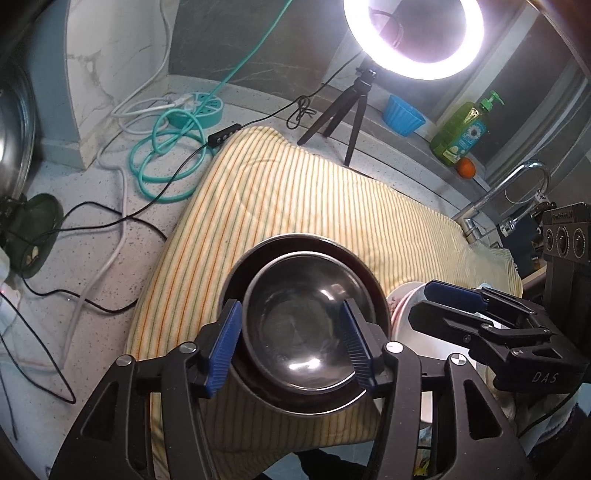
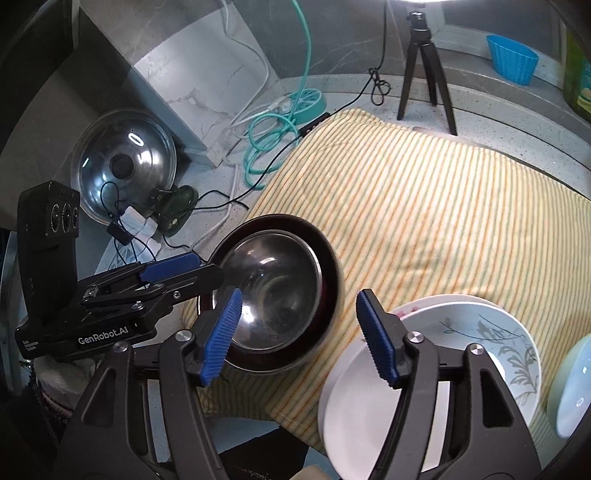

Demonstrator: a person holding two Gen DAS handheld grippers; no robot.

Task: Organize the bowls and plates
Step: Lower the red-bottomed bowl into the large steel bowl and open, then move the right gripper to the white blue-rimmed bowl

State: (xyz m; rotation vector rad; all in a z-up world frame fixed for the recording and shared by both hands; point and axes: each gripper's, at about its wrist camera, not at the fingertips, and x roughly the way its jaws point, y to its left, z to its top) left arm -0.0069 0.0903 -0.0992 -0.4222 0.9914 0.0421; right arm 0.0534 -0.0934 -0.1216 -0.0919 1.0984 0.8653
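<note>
Bowls first: a steel bowl [image 1: 301, 325] sits nested inside a wider dark bowl [image 1: 328, 254], both on the striped towel [image 1: 280, 192], so the pair takes up one spot. Beside the dark bowl, toward the tap [image 1: 517, 181], white plates [image 2: 424, 354] lie stacked, a leaf-patterned one among them. Left tongs [image 1: 291, 343] stand apart on either side of the steel bowl, pads clear of its rim, which reads as a finished placement. Right tongs [image 2: 301, 338] are likewise apart and empty, between the dark bowl and the plates. The towel probably cushions the crockery on the speckled bench [image 1: 110, 258]. Beyond the dark bowl stand a ring light [image 1: 413, 33] on a tripod, loose cables and a soap bottle [image 1: 461, 129].
</note>
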